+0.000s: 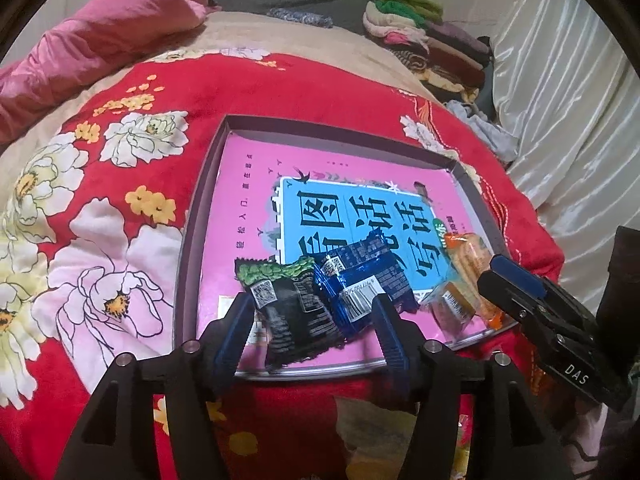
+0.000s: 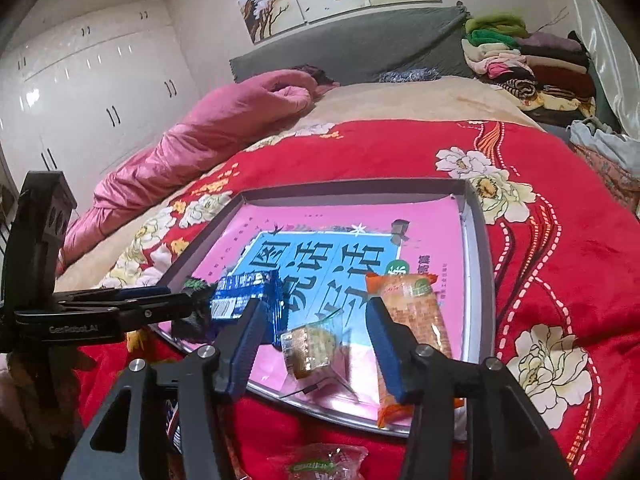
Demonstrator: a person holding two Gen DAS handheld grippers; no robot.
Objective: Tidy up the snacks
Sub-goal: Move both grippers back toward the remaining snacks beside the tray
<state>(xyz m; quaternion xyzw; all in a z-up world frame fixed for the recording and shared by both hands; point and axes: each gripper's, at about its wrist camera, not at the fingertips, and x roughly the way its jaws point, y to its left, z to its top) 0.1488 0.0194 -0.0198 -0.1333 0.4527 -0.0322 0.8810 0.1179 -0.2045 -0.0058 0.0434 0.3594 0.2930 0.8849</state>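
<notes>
tray (image 1: 192,240) on the bed, far half bare, i count four snacks at its near rim: black packet (image 1: 288,312), blue packet (image 1: 360,276), clear cracker pack (image 2: 312,346), orange pack (image 2: 416,312). my left hand-held gripper (image 1: 312,320) and right hand-held gripper (image 2: 316,320) both stand part open, gripping nothing.

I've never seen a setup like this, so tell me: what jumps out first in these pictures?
A shallow tray lined with a pink and blue printed sheet lies on a red floral blanket. At its near edge sit wrapped snacks: a black packet, a blue packet and an orange packet. Two black grippers, left gripper and right gripper, hover open over them.
</notes>
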